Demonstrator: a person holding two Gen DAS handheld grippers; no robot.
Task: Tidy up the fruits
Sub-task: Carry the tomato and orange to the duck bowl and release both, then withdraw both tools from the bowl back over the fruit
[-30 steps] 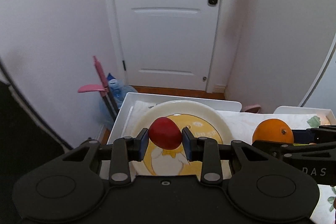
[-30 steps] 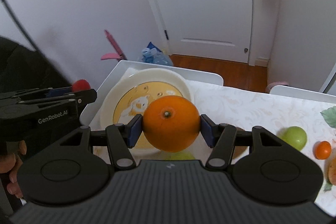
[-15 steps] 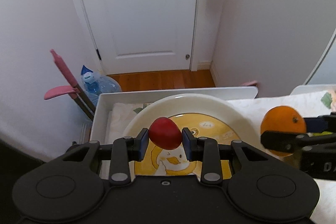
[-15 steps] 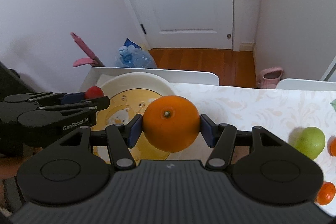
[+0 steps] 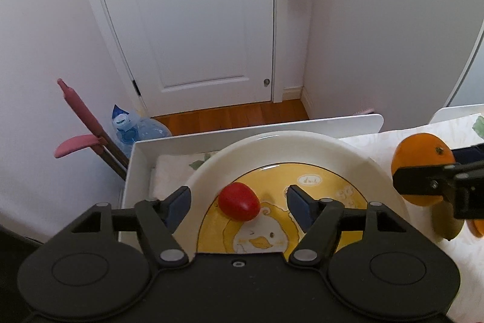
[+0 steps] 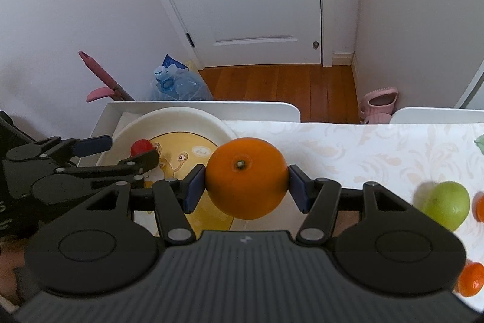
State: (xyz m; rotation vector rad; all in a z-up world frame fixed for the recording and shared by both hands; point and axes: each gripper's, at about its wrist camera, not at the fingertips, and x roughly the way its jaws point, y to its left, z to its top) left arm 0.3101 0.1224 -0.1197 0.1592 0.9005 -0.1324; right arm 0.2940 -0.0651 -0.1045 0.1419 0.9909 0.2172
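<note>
The left gripper [image 5: 239, 203] is opening its jaws, and the red tomato [image 5: 239, 201] sits loose between them on the duck plate [image 5: 272, 147], touching neither pad. To its right, the right gripper [image 6: 246, 182] clamps the orange [image 6: 246, 177] beside the plate's rim.

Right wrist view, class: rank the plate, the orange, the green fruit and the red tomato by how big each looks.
1. plate
2. orange, though it is nearest the camera, so enlarged
3. green fruit
4. red tomato, partly hidden by the left gripper
</note>
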